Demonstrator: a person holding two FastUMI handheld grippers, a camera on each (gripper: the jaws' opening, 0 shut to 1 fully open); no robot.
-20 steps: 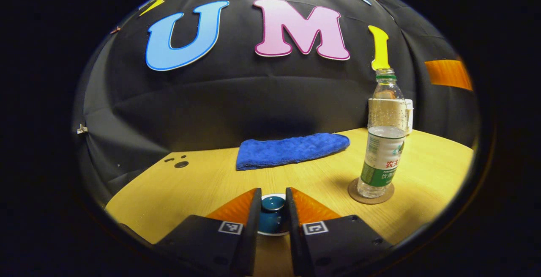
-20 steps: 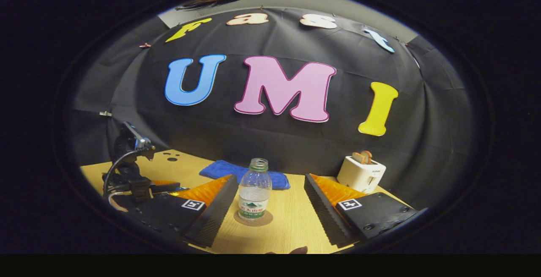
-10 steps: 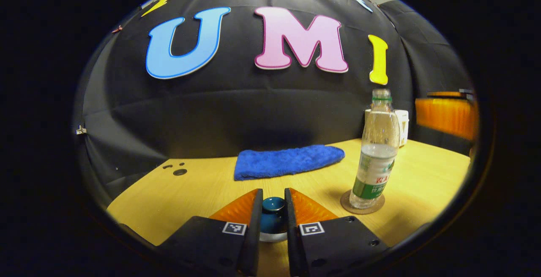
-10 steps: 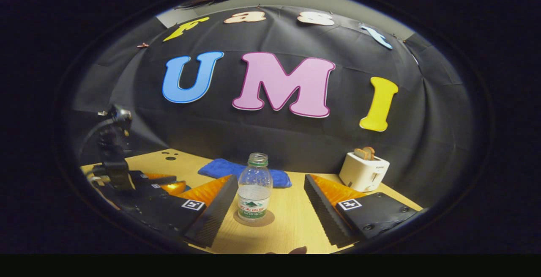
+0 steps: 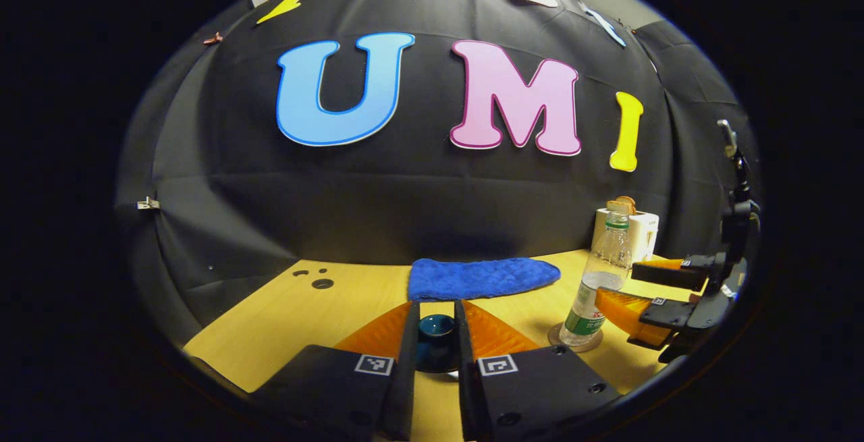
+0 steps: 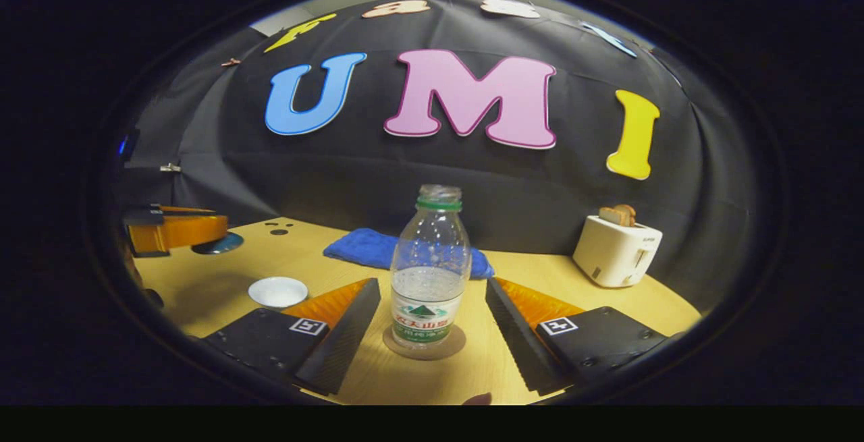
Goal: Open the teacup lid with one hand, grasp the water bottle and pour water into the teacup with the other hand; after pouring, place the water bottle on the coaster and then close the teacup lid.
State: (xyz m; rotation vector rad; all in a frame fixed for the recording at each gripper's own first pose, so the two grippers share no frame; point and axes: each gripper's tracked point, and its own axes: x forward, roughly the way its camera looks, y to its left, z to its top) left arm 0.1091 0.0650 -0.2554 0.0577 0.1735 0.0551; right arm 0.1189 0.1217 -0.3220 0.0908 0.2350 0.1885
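Observation:
My left gripper is shut on the knob of the teal teacup lid and holds it in the air. In the right gripper view that left gripper hangs at the far left with the lid under it, above and behind the uncovered white teacup. The uncapped water bottle, partly full, stands upright on the round coaster. My right gripper is open, one finger on each side of the bottle and not touching it. The left gripper view also shows the bottle with the right gripper beside it.
A folded blue towel lies at the back of the wooden table. A white toaster with toast in it stands at the back right. Small dark holes mark the table's far left.
The left gripper has lifted the lid off the teacup and carried it up and away, leaving the cup uncovered. The right gripper has moved in closer around the bottle.

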